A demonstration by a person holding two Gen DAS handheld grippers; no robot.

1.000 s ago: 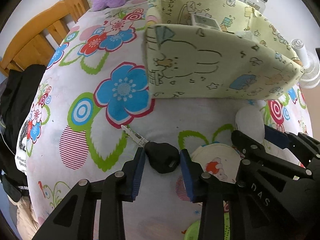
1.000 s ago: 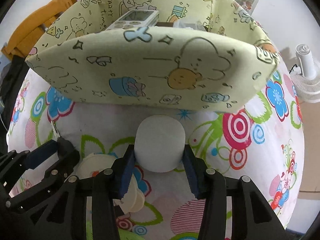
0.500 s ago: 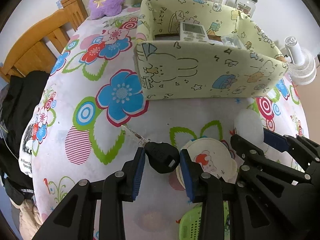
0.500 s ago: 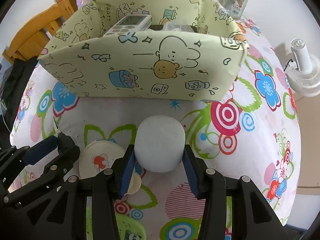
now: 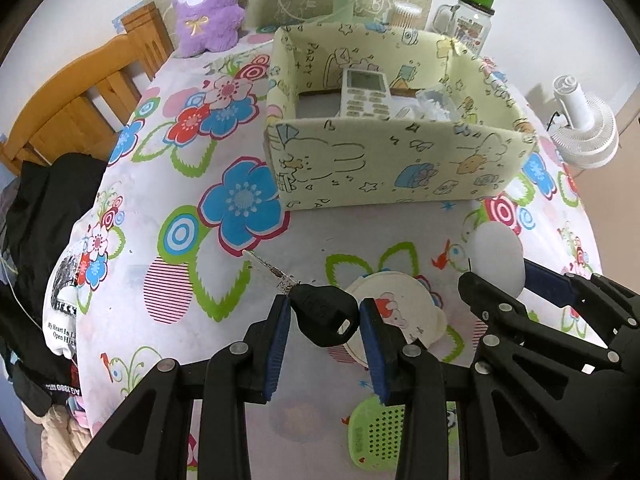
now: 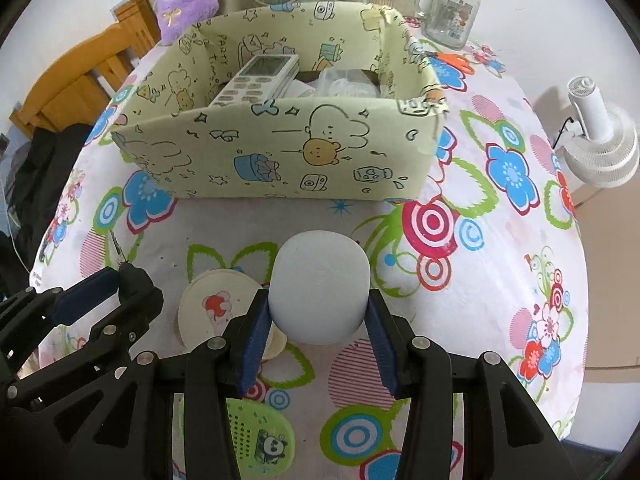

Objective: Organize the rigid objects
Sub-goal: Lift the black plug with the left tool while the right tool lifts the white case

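key (image 5: 326,314) clamped in left claw (image 5: 324,312).

Open tablecloth (image 5: 360,236) lies before the storage box (image 6: 304,148), whose near wall stands upright ahead; inside, the remote control (image 6: 260,78) and clear plastic items (image 6: 348,82) fill the right, leaving bare floor at left.

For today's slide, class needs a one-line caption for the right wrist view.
Right tongs grip a white cylinder before the patterned box holding a remote.
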